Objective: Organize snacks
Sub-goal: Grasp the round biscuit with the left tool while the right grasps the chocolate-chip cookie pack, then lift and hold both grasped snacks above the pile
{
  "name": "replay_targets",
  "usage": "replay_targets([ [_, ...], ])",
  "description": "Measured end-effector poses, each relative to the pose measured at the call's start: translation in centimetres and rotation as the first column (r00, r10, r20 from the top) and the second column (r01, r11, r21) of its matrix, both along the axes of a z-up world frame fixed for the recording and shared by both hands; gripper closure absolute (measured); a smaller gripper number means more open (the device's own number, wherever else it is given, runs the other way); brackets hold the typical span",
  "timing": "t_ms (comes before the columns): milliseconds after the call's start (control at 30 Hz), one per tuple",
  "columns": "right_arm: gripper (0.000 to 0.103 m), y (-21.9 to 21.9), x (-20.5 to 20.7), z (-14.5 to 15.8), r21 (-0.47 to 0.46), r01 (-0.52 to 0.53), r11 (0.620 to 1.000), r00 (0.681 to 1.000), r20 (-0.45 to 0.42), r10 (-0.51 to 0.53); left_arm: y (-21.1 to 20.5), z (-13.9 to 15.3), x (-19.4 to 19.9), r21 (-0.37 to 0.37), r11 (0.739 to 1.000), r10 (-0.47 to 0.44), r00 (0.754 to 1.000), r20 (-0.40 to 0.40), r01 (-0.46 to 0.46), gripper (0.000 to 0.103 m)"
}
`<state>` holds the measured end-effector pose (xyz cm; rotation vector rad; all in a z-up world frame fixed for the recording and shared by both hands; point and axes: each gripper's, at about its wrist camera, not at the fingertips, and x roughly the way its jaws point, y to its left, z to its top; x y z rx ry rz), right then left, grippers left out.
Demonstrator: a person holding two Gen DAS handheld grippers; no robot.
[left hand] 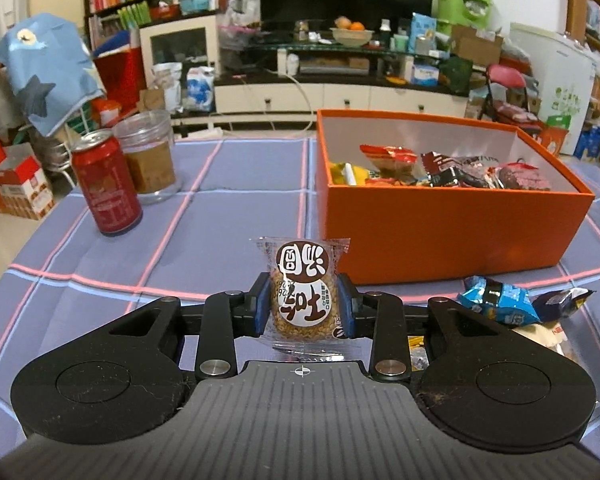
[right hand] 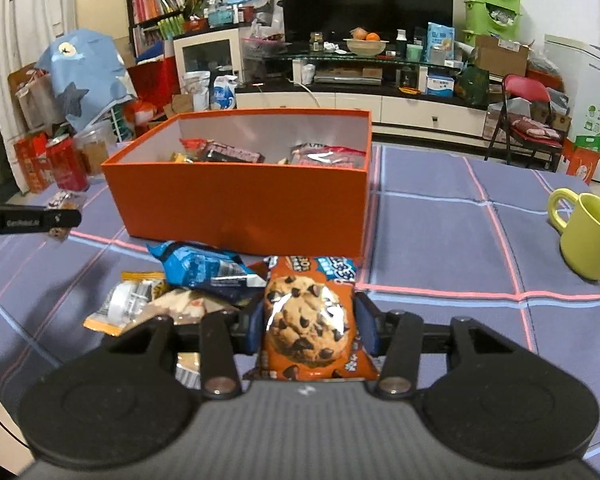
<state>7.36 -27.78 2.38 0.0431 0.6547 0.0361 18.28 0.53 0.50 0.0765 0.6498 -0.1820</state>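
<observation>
Nearby, orange box point(right hand: 236, 208) fronts loose snack packets point(right hand: 204, 272).

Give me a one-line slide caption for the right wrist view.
Right gripper clamps a chocolate chip cookie packet before the orange box of snacks, loose packets left, yellow-green mug right.

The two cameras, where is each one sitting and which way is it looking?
Left wrist view: sits on the left tongs, looking forward and down along them at a sesame snack packet pinched in their blue pads; only the tongs show.
Right wrist view: sits on the right tongs, looking at a chocolate chip cookie packet they grip; the left tongs' tip pokes in at the left edge.
Both see the orange box of snacks, the checked tablecloth and the TV.
</observation>
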Motion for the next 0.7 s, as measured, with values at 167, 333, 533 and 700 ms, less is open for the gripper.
replay_targets([
  [167,0.051,0.7,0.0,0.4,0.003,-0.014,1.0,1.0,0.016,0.014,-0.5,-0.2,0.1,0.017,1.0,0.018,1.0,-0.022,-0.018,0.098],
  [333,0.051,1.5,-0.1,0.6,0.002,-0.031,1.0,0.999,0.023,0.031,-0.3,-0.4,0.1,0.039,0.998,0.046,0.999,-0.023,-0.045,0.098],
  [533,0.051,1.6,0.1,0.4,0.001,-0.032,0.999,0.999,0.018,0.032,-0.2,-0.4,0.1,0.056,0.997,0.063,0.998,-0.025,-0.061,0.098],
  [700,0.051,1.6,0.1,0.4,0.001,-0.034,0.999,0.999,0.017,0.034,-0.2,-0.4,0.1,0.067,0.996,0.062,0.998,-0.022,-0.061,0.098],
])
